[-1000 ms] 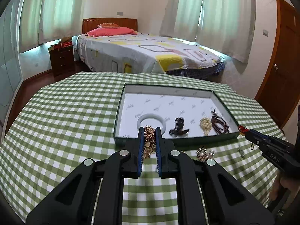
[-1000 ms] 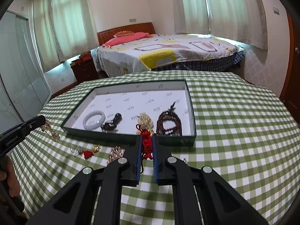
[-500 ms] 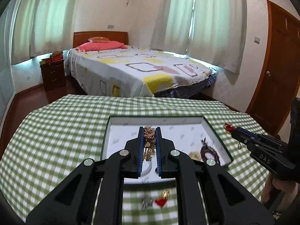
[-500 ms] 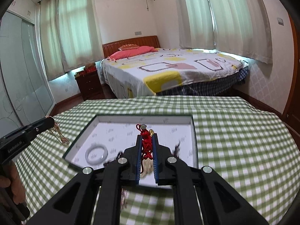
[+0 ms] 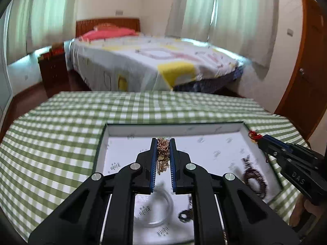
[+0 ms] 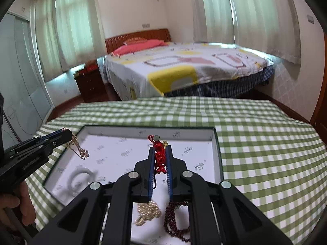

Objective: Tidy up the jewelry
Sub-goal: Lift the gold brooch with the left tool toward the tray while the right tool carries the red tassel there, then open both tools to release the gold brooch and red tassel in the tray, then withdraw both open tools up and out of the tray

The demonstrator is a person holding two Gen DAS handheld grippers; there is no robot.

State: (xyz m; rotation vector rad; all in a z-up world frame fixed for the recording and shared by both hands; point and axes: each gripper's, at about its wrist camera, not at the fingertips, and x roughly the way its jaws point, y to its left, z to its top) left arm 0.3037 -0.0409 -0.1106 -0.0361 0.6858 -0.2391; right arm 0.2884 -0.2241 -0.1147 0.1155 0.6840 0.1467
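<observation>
Left wrist view: the left gripper (image 5: 163, 143) is closed down to a narrow gap on a gold chain (image 5: 162, 153), a bunched mass of small links and flat discs pinched between the blue pads and hanging above the box (image 5: 206, 127). The box is a shallow tray with dark green walls and a white printed lining, resting on a green-and-white checked cloth (image 5: 51, 143). On the lining below the jaws lie a pale translucent bangle (image 5: 161, 206), blurred, and a small dark piece (image 5: 185, 216); a coil of dark brown beads (image 5: 254, 179) lies near the right wall. The right gripper (image 5: 258, 137) enters from the right edge over the box's right wall, a tuft of red cord (image 5: 253, 134) showing at its tip. Right wrist view: the right gripper (image 6: 160, 148) is fully closed on the red cord (image 6: 159, 159), a knotted strand with a pale bead at its top and a small gold fitting beside it, held above the box (image 6: 216, 149). Under the jaws lie a heap of cream pearls (image 6: 148, 213) and the dark red-brown beads (image 6: 173, 220); the bangle (image 6: 80, 178) lies at the left of the lining. The left gripper (image 6: 66, 132) reaches over the box's left wall with the gold chain (image 6: 78, 149) dangling from its tip, clear of the lining
</observation>
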